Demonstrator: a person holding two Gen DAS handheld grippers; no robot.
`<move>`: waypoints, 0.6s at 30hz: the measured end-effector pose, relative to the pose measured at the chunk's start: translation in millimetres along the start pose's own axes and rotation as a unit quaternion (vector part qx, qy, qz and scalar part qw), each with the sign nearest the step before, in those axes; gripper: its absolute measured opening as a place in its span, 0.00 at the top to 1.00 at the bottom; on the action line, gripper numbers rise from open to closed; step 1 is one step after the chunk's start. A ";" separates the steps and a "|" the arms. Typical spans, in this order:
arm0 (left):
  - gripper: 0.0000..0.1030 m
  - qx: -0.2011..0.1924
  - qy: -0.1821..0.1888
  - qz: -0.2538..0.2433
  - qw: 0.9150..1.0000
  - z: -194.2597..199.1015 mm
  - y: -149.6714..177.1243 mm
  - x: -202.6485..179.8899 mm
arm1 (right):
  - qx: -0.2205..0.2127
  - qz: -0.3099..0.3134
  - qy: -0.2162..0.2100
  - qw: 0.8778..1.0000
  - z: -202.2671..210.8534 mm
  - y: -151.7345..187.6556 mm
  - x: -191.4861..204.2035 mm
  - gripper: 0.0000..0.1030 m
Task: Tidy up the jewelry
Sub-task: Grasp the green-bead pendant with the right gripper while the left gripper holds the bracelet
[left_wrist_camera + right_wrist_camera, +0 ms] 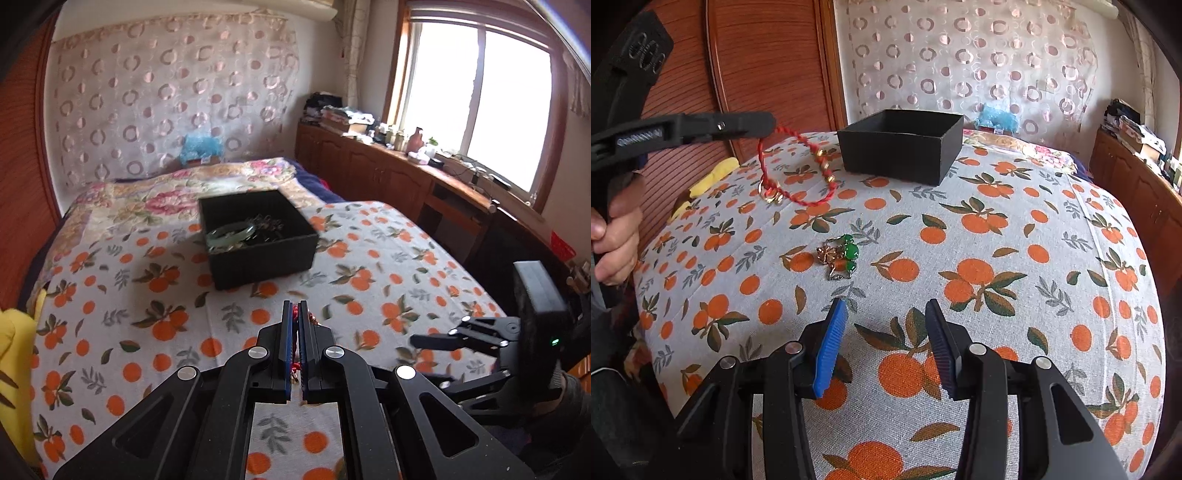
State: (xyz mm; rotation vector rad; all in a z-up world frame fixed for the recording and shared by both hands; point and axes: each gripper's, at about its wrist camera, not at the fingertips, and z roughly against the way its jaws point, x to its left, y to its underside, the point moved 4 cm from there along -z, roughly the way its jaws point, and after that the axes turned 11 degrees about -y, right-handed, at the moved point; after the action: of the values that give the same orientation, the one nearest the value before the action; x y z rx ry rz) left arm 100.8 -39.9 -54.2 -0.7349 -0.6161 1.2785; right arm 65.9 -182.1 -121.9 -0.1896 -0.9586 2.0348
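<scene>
A bed (pixel 1034 206) under an orange-printed white sheet carries a black square cardboard box (pixel 901 146) and green-and-gold earrings (pixel 840 258).

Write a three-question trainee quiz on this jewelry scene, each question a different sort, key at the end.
1. True or false: the left gripper is shut on the red braided cord bracelet with gold beads.
2. Multiple choice: the green-stone and gold earrings lie A) inside the square black cardboard box, B) on the orange-print bedspread, C) between the right gripper's fingertips.
3. Fill in: the right gripper's jaws stand ___.

Key: 1 true; 2 B; 3 open.
</scene>
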 end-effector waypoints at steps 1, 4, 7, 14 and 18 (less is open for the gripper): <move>0.98 0.013 -0.008 0.001 1.000 -7.4 5.2 6.1 | 0.000 0.000 0.000 1.000 0.0 -0.1 -0.2 0.54; 0.98 0.051 -0.034 0.014 0.998 -28.5 22.2 27.3 | 0.001 -0.001 -0.001 1.000 -0.1 0.0 0.2 0.54; 0.98 0.067 -0.032 0.033 0.997 -34.2 33.3 42.1 | 0.002 -0.003 -0.001 1.000 -0.3 -0.2 0.1 0.54; 0.98 0.045 -0.028 0.037 0.998 -18.7 23.1 45.5 | 0.003 -0.003 0.000 1.000 -0.9 -0.6 -1.0 0.54; 0.98 0.024 -0.020 0.031 0.999 -6.3 10.3 35.9 | 0.002 -0.006 -0.002 1.000 -1.4 -0.2 -0.7 0.54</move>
State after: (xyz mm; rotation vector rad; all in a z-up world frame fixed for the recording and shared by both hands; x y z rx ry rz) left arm 106.1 -4.3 -65.9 -0.6943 -0.5969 1.3635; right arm 67.1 -181.8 -122.9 -0.1783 -0.9564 2.0272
